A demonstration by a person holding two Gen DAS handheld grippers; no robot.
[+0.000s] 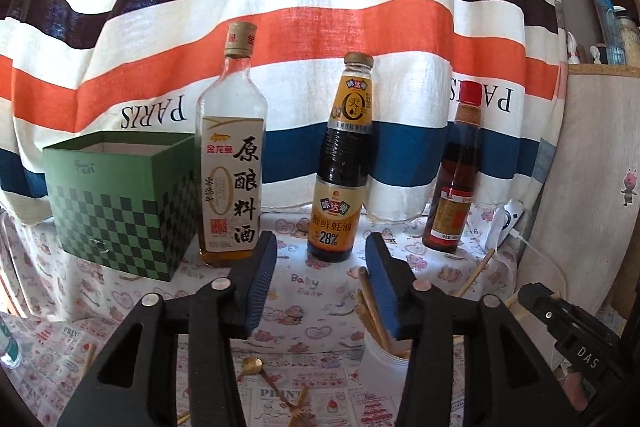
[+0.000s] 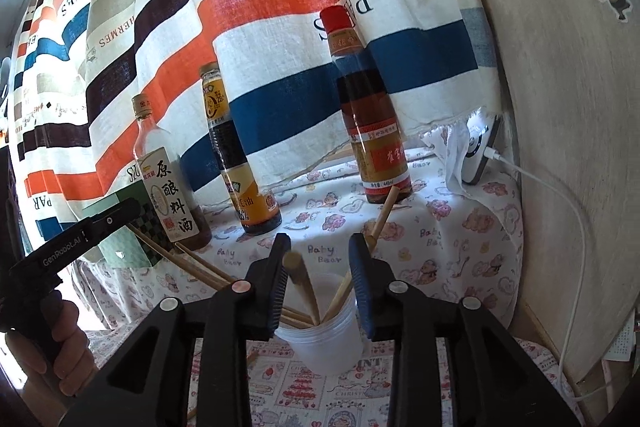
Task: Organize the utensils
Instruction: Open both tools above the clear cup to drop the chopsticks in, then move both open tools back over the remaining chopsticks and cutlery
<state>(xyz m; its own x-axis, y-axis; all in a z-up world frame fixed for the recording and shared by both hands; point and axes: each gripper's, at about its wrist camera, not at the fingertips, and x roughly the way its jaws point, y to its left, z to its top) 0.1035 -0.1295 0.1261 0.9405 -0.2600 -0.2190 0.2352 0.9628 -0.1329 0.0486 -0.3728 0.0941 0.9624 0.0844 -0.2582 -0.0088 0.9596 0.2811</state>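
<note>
the right gripper [image 2: 320, 259] hangs just above the white cup [image 2: 324, 343], jaws spread, with the chopsticks [image 2: 308, 291] in the cup rising between them but gripped by neither. the left gripper [image 1: 320, 275] is spread too and holds nothing; below it lie a gold spoon [image 1: 251, 367] and a gold fork [image 1: 298, 409] on the cloth. i'd say the chopsticks are stowed, so next the left one should drop down and pinch the spoon's thin handle.
</note>
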